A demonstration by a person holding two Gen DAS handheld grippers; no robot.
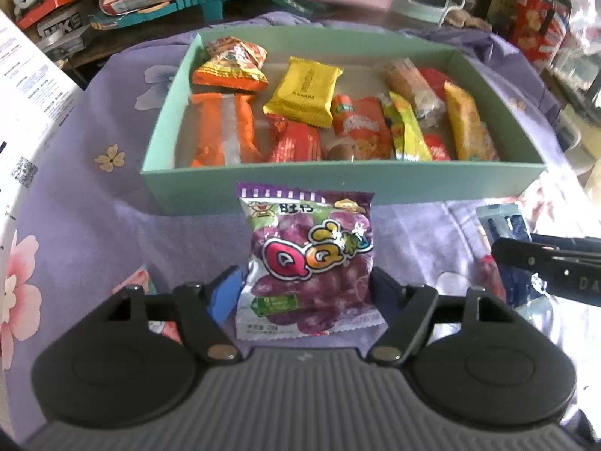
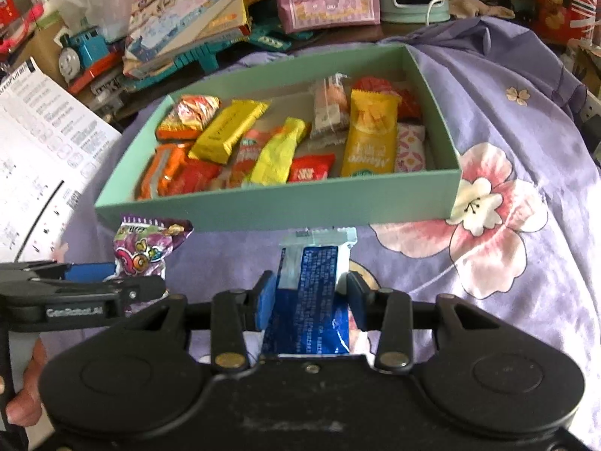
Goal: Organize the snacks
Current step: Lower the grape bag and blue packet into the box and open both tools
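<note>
Now my left gripper (image 1: 306, 289) pinches the purple candy bag (image 1: 308, 259) and my right gripper (image 2: 311, 302) the blue packet (image 2: 308, 300), both held upright ahead of my jaws for dropping into the green box (image 1: 338, 184).

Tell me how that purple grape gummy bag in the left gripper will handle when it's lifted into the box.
The purple gummy bag looks like a thin, puffy film pouch, so probably light and somewhat floppy. Its glossy wrapper may slip between the left gripper fingers, which pinch only its lower half. It stands upright above them, so the top might sag or tilt while travelling to the green box.
</note>
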